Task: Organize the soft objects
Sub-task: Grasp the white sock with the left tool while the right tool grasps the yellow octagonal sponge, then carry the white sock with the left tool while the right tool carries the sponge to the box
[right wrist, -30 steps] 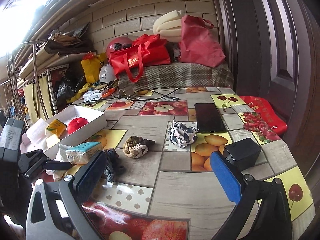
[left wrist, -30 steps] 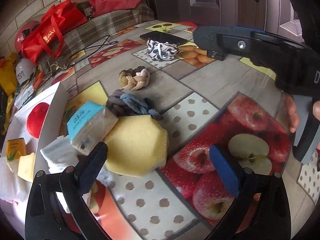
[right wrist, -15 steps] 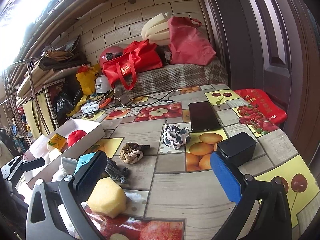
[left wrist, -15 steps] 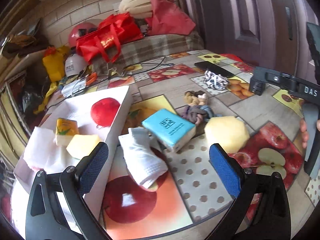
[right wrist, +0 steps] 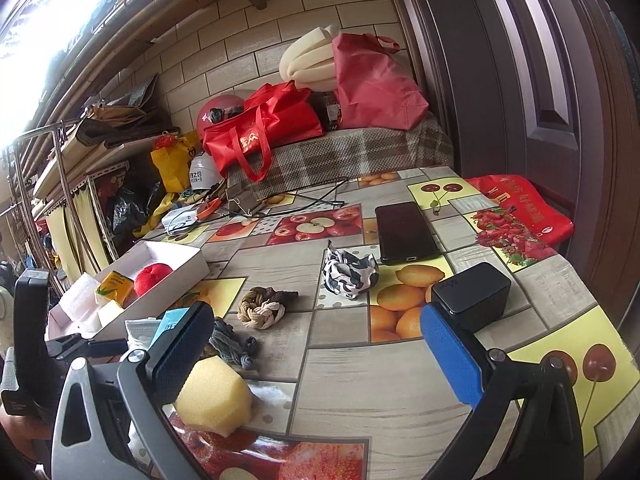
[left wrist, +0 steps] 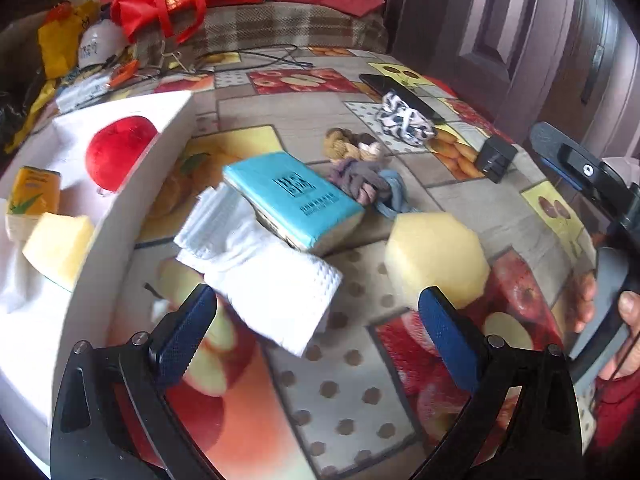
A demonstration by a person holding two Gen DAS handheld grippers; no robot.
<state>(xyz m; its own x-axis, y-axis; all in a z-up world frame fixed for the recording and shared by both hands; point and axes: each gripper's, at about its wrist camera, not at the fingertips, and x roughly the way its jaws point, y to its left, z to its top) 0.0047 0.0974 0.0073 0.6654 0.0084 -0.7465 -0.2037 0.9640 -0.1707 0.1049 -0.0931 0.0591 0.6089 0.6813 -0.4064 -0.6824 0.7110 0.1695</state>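
Three soft pieces already sit in the white box (left wrist: 132, 184) at the table's left edge, while both grippers (left wrist: 316, 320) (right wrist: 316, 344) gape empty and the white cloth (left wrist: 264, 268), yellow sponge (left wrist: 436, 256) and scrunchies (right wrist: 262, 310) wait mid-table.

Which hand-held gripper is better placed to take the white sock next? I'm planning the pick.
Left. The left hand-held gripper is open with the sock right before its fingers. The right hand-held gripper faces the table's middle, sock off to its side.

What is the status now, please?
Both grippers open, empty: left gripper, right gripper. White sock and yellow sponge outside white box. Nothing blocking.
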